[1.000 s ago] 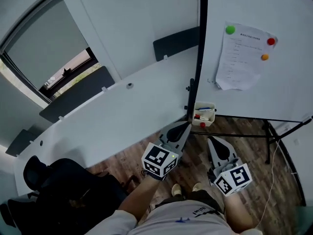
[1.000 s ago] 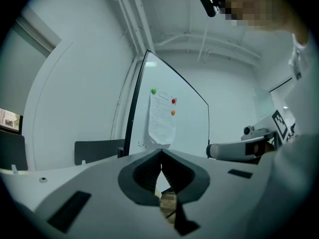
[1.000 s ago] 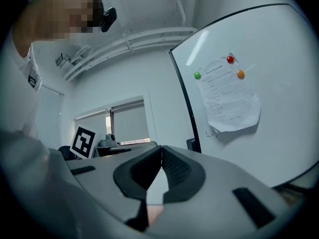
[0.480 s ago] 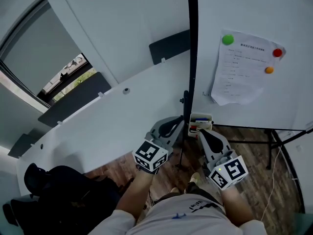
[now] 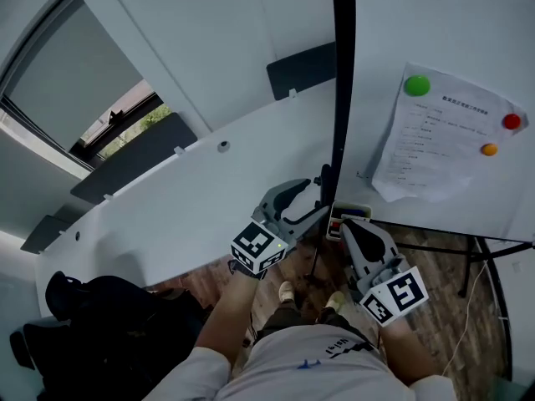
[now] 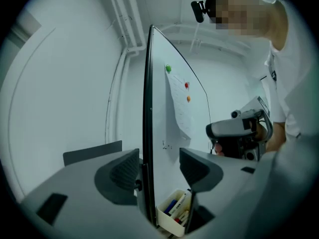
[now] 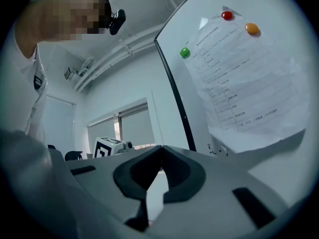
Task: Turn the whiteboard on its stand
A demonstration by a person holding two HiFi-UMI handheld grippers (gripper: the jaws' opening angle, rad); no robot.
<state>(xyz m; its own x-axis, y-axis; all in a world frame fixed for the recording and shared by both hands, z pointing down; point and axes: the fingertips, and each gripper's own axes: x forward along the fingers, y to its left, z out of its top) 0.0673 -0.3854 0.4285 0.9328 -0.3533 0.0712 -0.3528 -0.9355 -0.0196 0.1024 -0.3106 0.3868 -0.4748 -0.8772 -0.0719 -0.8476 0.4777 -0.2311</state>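
Note:
The whiteboard [image 5: 435,40] stands on its stand, seen nearly edge-on, and its black frame edge [image 5: 341,73] runs down the middle of the head view. A printed sheet [image 5: 447,136] hangs on it under three magnets. My left gripper [image 5: 311,205] straddles that edge low down. In the left gripper view its jaws [image 6: 158,166] are opening, with the frame edge [image 6: 148,133] between them and a gap on the right side. My right gripper [image 5: 349,226] is shut and empty just right of the edge, beside the marker tray [image 5: 338,224]. Its own view shows the jaws [image 7: 160,153] meeting.
A long white desk [image 5: 192,215] lies left of the board, and a black chair [image 5: 92,332] stands at its near end. The black stand legs [image 5: 468,257] and a cable cross the wooden floor on the right. A window [image 5: 125,124] is at the far left.
My left gripper, shut on the board's frame edge a second ago, now has its jaws spread round it. The board's edge and sheet have shifted right in the head view.

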